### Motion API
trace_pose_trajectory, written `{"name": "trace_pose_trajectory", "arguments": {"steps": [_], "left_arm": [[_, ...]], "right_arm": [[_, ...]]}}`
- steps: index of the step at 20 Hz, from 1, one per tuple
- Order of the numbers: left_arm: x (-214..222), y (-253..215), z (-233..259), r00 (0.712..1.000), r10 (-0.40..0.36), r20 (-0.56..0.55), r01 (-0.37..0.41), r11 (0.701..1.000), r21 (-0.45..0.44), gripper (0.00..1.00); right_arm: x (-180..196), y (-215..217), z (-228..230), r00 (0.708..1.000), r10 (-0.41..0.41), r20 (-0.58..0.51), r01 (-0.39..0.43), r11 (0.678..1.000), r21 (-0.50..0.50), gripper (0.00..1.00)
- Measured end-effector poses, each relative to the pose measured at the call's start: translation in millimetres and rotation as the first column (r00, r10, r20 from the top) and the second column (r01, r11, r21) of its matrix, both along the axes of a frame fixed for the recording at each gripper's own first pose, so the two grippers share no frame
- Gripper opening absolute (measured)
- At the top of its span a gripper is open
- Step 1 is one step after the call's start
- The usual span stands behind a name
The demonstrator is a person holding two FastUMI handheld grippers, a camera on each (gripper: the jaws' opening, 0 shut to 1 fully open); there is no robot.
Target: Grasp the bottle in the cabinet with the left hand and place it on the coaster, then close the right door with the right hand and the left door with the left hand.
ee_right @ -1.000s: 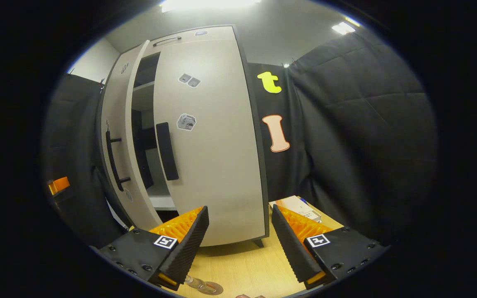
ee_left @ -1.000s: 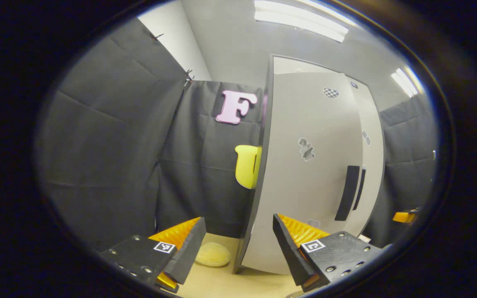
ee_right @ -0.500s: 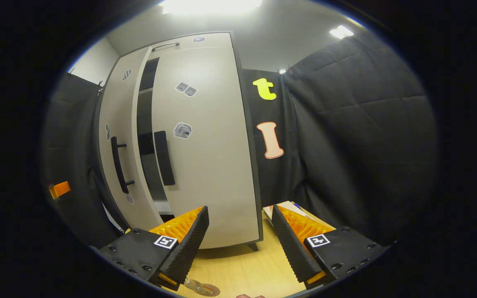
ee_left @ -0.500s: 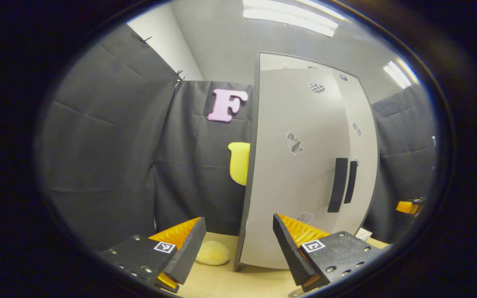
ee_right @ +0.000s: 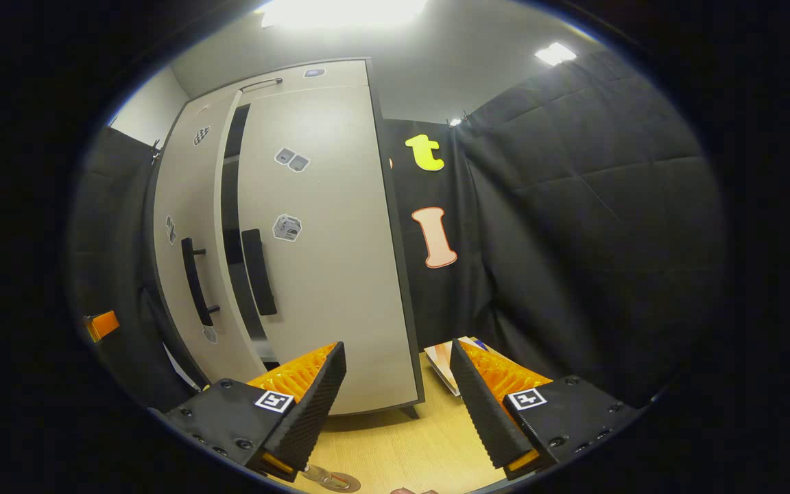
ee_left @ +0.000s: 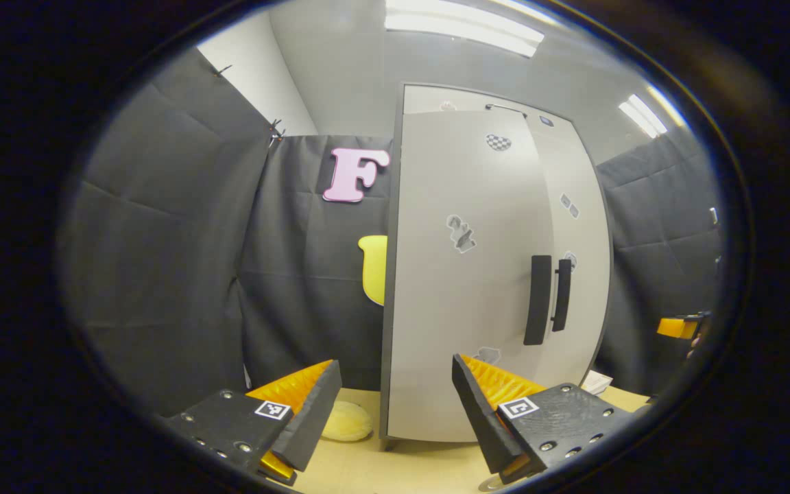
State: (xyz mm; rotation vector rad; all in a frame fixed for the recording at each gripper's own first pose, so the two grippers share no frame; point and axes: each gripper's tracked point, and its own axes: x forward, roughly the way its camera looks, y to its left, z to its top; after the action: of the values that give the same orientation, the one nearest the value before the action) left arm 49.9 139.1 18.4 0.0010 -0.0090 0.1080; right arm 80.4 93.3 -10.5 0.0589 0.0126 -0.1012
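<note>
The tall pale-grey cabinet point(ee_left: 463, 274) has dark-edged doors, black bar handles point(ee_left: 539, 299) and small grey stickers, one of them black-and-white checkered point(ee_left: 498, 142). The light wood-grain bench point(ee_right: 409, 453) carries a pale-yellow round cushion point(ee_left: 347, 420). Black quilted cloth point(ee_right: 587, 226) forms the booth wall, under a grey ceiling.

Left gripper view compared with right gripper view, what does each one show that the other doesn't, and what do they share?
Left gripper view: a yellow pad on the table beside the cabinet. Right gripper view: the dark gap between the doors, a coaster, some papers. Both: the cabinet, its two handles, the wooden table.
</note>
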Motion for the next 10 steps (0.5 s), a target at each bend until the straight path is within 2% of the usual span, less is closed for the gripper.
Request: {"name": "trace_pose_trajectory", "arguments": {"steps": [4,8,10], "left_arm": [[3.8,-6.8,4.4,1.000,-0.030,0.009,0.030,0.999,0.027,0.94],[-2.9,1.2,6.1,1.000,0.006,0.025,-0.007,0.999,0.036,0.94],[-1.8,-0.6,2.5,1.000,-0.004,0.022,0.004,1.000,0.019,0.94]], "right_arm": [[-3.0,-3.1,-5.9,1.000,-0.018,-0.012,0.017,1.000,-0.018,0.98],[-2.6,-1.0,-4.0,1.000,-0.013,-0.013,0.012,1.000,-0.015,0.98],[-4.0,-2.2,1.2,1.000,-0.015,-0.001,0.014,1.000,-0.023,0.98]]}}
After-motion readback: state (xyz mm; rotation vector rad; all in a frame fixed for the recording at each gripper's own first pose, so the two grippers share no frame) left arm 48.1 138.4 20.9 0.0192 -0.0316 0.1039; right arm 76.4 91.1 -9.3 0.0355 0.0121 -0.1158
